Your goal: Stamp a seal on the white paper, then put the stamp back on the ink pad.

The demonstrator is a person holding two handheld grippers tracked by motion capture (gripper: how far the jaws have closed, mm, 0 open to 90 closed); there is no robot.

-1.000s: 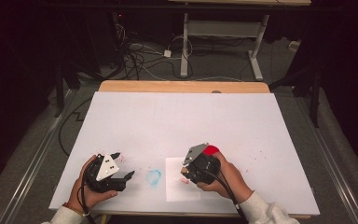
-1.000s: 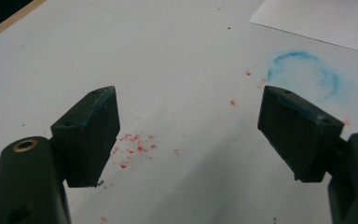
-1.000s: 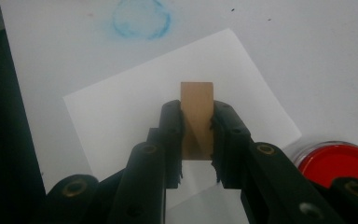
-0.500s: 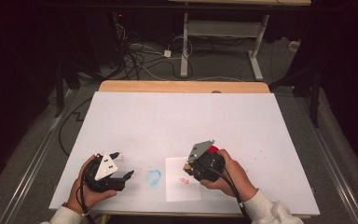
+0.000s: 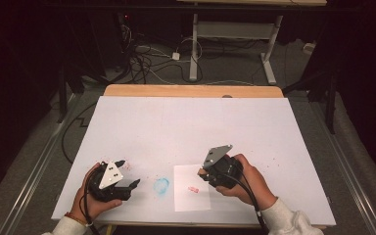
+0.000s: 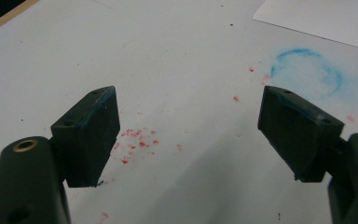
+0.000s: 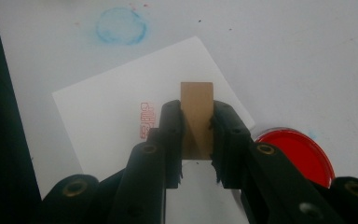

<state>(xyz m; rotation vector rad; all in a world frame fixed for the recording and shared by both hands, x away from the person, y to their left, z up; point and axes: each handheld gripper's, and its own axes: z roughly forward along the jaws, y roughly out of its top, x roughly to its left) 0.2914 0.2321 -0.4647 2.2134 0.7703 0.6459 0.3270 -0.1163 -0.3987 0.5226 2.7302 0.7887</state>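
right gripper (image 7: 197,140) clamped on wooden stamp (image 7: 196,114) — stiff, light (hold mid-body) | left gripper (image 6: 186,135) wide apart, empty — table's (image 5: 186,122) near edge

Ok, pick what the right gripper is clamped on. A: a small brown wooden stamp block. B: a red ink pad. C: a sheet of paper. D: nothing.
A: in the right gripper view, the right gripper has its jaws shut on the brown stamp block, above the paper sheet bearing a red stamp mark.

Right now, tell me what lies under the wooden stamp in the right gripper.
Under the wooden stamp, clamped in the right gripper, lies the white paper sheet, with a red imprint beside it. The paper directly beneath the stamp's face is covered, so any fresh mark there is hidden.
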